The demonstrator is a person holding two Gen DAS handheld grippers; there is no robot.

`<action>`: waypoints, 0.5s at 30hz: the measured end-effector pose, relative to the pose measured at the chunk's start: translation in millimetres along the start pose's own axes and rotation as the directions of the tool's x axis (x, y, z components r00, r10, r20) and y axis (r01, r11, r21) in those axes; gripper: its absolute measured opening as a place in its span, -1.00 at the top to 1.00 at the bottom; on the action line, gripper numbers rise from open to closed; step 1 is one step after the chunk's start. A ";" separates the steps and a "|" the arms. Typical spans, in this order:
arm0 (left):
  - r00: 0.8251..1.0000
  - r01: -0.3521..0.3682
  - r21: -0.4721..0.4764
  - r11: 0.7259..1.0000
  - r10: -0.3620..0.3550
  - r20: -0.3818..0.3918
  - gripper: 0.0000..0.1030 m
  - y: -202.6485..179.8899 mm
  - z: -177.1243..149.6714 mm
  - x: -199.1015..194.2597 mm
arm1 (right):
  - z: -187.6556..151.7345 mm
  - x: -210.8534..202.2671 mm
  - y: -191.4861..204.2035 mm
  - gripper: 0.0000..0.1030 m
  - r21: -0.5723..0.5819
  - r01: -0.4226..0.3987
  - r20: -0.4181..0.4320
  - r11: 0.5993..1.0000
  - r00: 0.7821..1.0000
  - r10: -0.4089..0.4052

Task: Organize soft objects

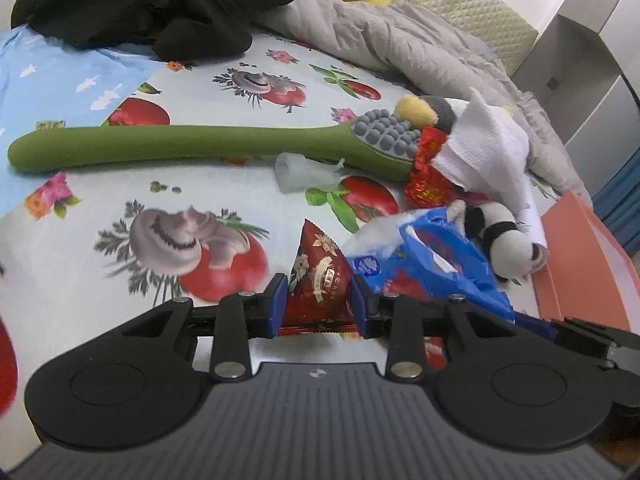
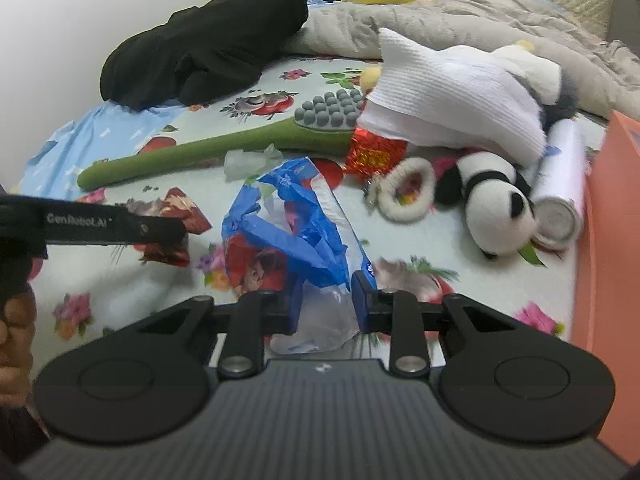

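Snack packet (image 1: 318, 280) sits btwn the blue pads of the left gripper (image 1: 319, 300) in the left wrist view: dark red, triangular, crinkly foil w/ a gold round label and zigzag edges, pinched on both sides. Just right of it a crumpled blue plastic bag (image 1: 436, 264) w/ white tissue poking out, lying on the fruit-print sheet (image 1: 100, 288). Further back a long green massage stick (image 1: 180, 146) w/ grey knobs, a shiny red-gold wrapper (image 1: 426, 168), a white cloth (image 1: 484, 148) and a panda plush (image 1: 504, 240); black clothing (image 1: 152, 4) and a grey blanket (image 1: 400, 40) behind. Right wrist view: right gripper (image 2: 325, 300) has its pads closed in on the bag's (image 2: 292, 216) clear, thin lower end, blue creased film above, red cartoon print showing thru. Bag lies mid-sheet, near the panda (image 2: 492, 204) and a fuzzy white ring (image 2: 408, 190). Left gripper (image 2: 120, 226) comes in from the left edge over the red packet (image 2: 176, 216); jaws can't be read from here. White roll (image 2: 560, 184) beside an orange box (image 2: 612, 220).
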State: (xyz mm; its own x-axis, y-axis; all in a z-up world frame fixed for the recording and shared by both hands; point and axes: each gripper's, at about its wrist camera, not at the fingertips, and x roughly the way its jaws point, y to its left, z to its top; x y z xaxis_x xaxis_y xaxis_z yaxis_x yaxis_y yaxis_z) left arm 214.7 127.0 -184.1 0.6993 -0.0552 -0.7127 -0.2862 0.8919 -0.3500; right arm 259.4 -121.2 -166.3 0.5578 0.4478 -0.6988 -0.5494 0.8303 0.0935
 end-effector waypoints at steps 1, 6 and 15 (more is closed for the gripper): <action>1.000 0.005 -0.003 1.000 -0.005 0.001 0.24 -0.9 -3.3 -4.1 | -3.4 -5.2 0.2 0.43 0.002 0.007 0.001 1.000 1.000 -0.007; 1.000 0.027 -0.009 1.000 -0.027 -0.009 0.24 -8.3 -20.1 -18.3 | -19.2 -29.4 2.2 0.43 0.008 0.059 0.003 0.998 0.998 -0.059; 0.998 0.046 0.008 0.999 -0.046 -0.050 0.24 -27.2 -44.9 -33.4 | -49.4 -62.1 12.9 0.42 0.090 0.129 -0.041 0.988 0.991 -0.126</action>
State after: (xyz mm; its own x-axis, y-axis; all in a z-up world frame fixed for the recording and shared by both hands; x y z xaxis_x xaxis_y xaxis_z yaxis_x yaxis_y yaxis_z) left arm 169.7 84.4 -178.1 0.6782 -0.1182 -0.7253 -0.2486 0.8919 -0.3778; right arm 186.9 -154.7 -156.7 0.5964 0.3258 -0.7336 -0.4147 0.9076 0.0659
